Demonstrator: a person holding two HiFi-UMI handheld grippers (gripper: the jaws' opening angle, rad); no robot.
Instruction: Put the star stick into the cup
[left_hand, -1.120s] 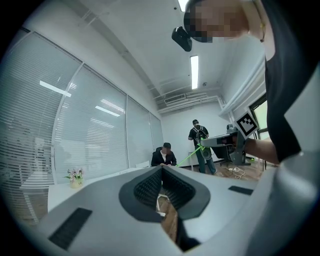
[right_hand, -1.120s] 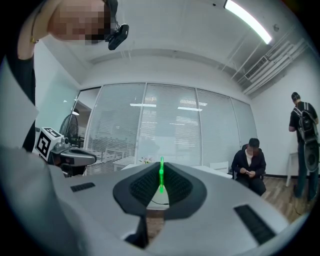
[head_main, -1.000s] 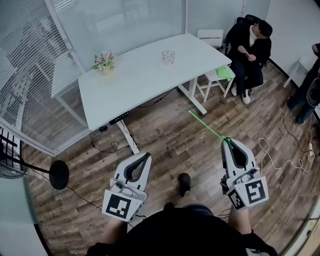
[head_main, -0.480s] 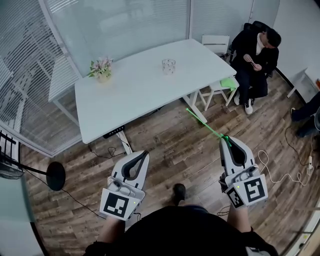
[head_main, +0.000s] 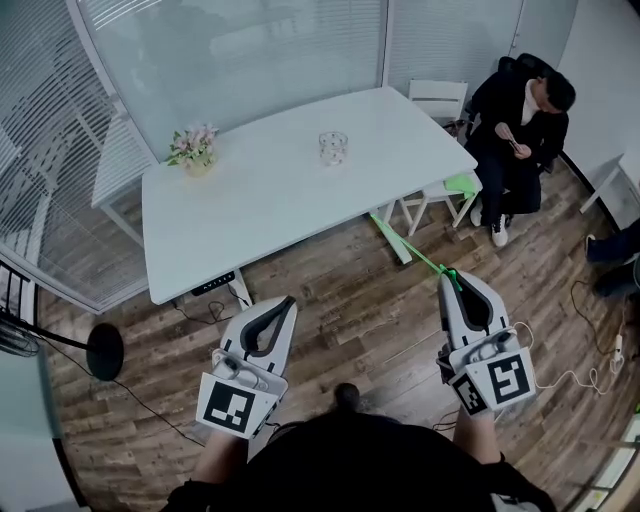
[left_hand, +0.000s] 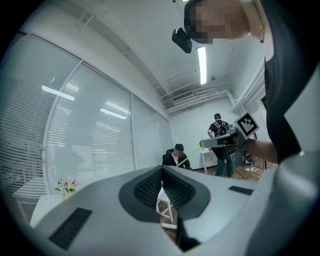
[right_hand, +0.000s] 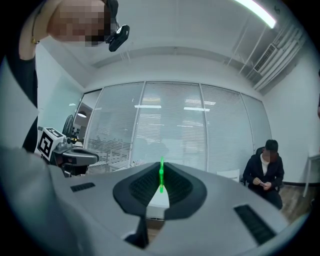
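- A white table (head_main: 250, 215) fills the upper centre of the frame, with a clear cup (head_main: 333, 147) standing upright near its far right end and a small pot of flowers (head_main: 193, 150) at its far left corner.
- At lower right, the right gripper (head_main: 452, 276) clasps a thin green star stick (head_main: 410, 248), which slants up and left toward the table's near right leg.
- At lower left, the left gripper (head_main: 286, 301) is held with nothing at its tip.
- A seated person (head_main: 520, 115) in dark clothes occupies the upper right corner, over a wood-plank floor (head_main: 350, 300).
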